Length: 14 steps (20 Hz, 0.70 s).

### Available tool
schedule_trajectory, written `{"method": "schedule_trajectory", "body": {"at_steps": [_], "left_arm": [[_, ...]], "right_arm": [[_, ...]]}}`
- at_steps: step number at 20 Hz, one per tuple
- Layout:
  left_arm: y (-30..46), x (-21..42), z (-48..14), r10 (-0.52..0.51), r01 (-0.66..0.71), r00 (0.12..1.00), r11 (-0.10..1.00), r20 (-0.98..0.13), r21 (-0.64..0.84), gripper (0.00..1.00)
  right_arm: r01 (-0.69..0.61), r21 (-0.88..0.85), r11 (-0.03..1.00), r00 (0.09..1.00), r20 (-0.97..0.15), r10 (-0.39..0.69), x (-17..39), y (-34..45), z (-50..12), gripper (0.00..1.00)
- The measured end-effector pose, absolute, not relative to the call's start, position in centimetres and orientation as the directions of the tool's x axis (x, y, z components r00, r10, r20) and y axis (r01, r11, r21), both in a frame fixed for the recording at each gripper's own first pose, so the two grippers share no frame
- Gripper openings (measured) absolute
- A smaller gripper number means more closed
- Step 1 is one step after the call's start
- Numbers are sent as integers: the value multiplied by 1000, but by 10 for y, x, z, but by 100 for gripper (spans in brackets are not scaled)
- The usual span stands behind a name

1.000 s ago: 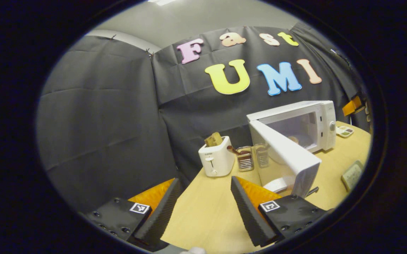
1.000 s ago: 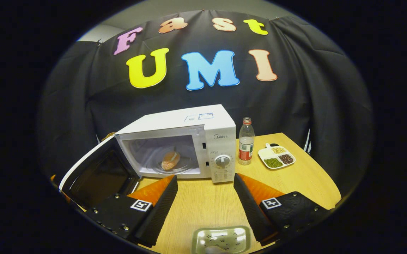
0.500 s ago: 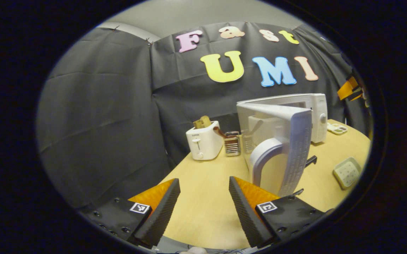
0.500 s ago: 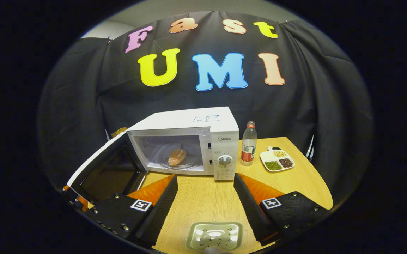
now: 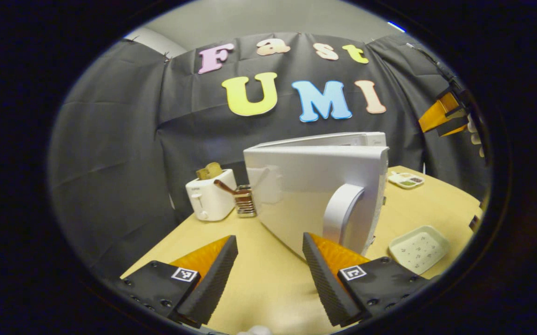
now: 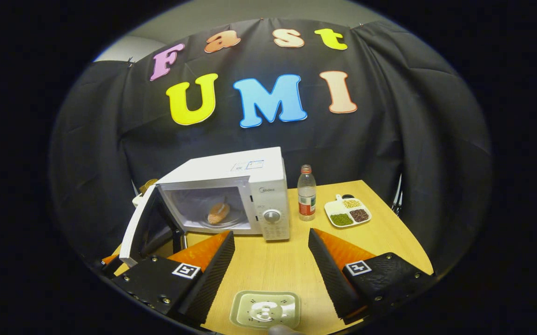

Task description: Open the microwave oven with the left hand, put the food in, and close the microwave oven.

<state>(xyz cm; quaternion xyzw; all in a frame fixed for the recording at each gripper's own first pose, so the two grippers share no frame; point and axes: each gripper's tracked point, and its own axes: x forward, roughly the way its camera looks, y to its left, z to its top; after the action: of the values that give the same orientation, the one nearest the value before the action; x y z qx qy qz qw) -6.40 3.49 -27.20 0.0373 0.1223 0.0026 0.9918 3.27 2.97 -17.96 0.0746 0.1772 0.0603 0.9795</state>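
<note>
A light wooden table [image 6: 385,232] carries everything here, and the white microwave oven [image 6: 245,186] standing toward its back is the landmark for what follows. The oven's door [image 5: 310,195] is partly open, swung out from the left side of the cabinet. In the left gripper view the door's outer face fills the middle, with its curved white handle [image 5: 340,209] near the free edge. In the right gripper view the cavity is visible, and the food [image 6: 218,213], an orange-brown piece, lies on the glass turntable inside the oven.

To the left of the oven, in the left gripper view, stands a white toaster [image 5: 209,199] with bread sticking out of its top, and a small metal rack [image 5: 244,201] sits between the toaster and the oven. Just to the right of the oven stands a clear plastic bottle [image 6: 306,191] with a red label. Further right of it lies a white divided dish [image 6: 347,213] holding green, dark and pale grains. In front of the oven, near the table's front edge, rests a pale green square tray [image 6: 265,311], empty.

The left gripper [image 5: 268,267] has its fingers spread wide apart, holding nothing, with its right finger just below the door handle; whether they touch cannot be told. The right gripper [image 6: 271,265] is likewise spread and empty, in front of the oven above the tray.
</note>
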Motion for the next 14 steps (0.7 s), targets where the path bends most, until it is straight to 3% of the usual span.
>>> {"method": "schedule_trajectory", "body": {"at_steps": [7, 14], "left_arm": [[-58, -21, -264, -118, 137, 970, 988, -215, 74, 95], [-110, 48, -259, -161, 174, 969, 983, -186, 55, 95]], "right_arm": [[-26, 184, 983, 917, -386, 97, 24, -17, -202, 97], [26, 194, 981, 910, -410, 57, 36, -58, -211, 97]]}}
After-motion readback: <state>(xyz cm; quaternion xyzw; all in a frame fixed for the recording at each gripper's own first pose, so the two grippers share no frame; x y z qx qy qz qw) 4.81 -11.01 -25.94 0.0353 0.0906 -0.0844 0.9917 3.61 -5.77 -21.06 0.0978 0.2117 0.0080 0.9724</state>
